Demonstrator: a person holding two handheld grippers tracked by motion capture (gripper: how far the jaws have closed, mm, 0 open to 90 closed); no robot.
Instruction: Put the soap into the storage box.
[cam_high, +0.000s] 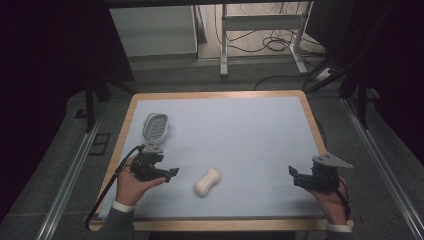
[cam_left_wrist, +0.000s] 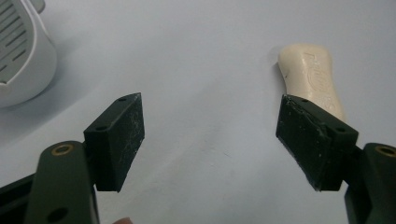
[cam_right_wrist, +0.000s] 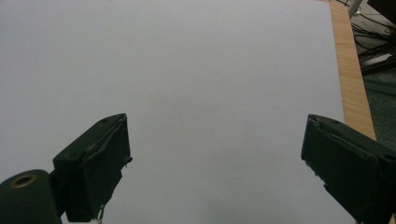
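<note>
Left gripper (cam_left_wrist: 210, 140) held wide open, nothing between jaws; soap bar (cam_left_wrist: 312, 77) lay just beyond its right jaw, likely staged for approach. Right gripper (cam_right_wrist: 215, 163) likewise gaped empty over bare desk (cam_right_wrist: 187, 70). Soap dish (cam_left_wrist: 18, 51) sat far left.

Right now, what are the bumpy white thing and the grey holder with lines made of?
The white bar looks like soap: creamy, matte, with letters pressed into it. The soap dish looks like hard plastic: pale grey, smooth, slightly shiny, with molded slots. I can't be certain from looks alone.
</note>
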